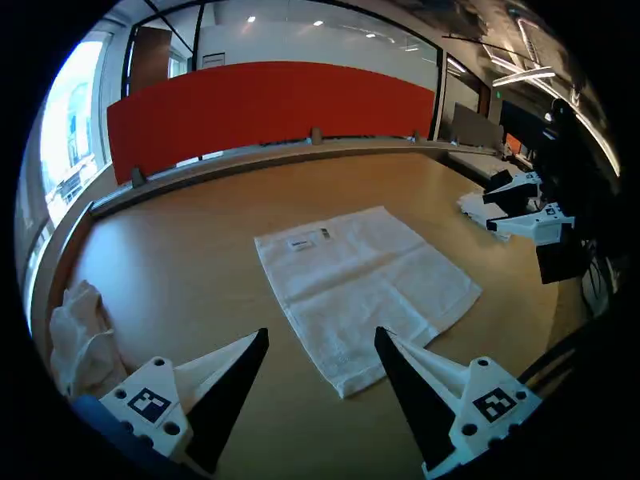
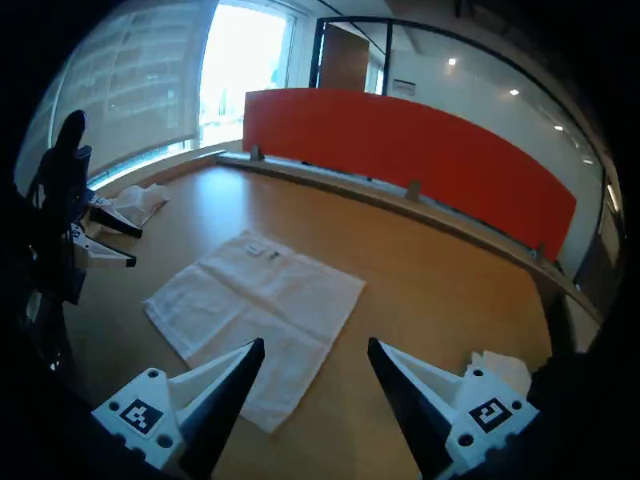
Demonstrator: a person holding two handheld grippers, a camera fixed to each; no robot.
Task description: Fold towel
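Lying flat on table (image 1: 200, 240), towel (image 1: 364, 280), bare wood around, left gripper (image 1: 321, 331), right gripper (image 2: 315, 342) spread apart

Office, red desk divider (image 1: 264, 108), glass walls (image 2: 480, 84)

Wooden surface (image 1: 200, 240) is bounded along its far edge by a red divider panel (image 1: 264, 104). A crumpled white cloth (image 1: 80, 336) is noted near one edge; a second cloth heap (image 1: 478, 210) is noted opposite. A bright window (image 1: 68, 136) is recorded beyond.
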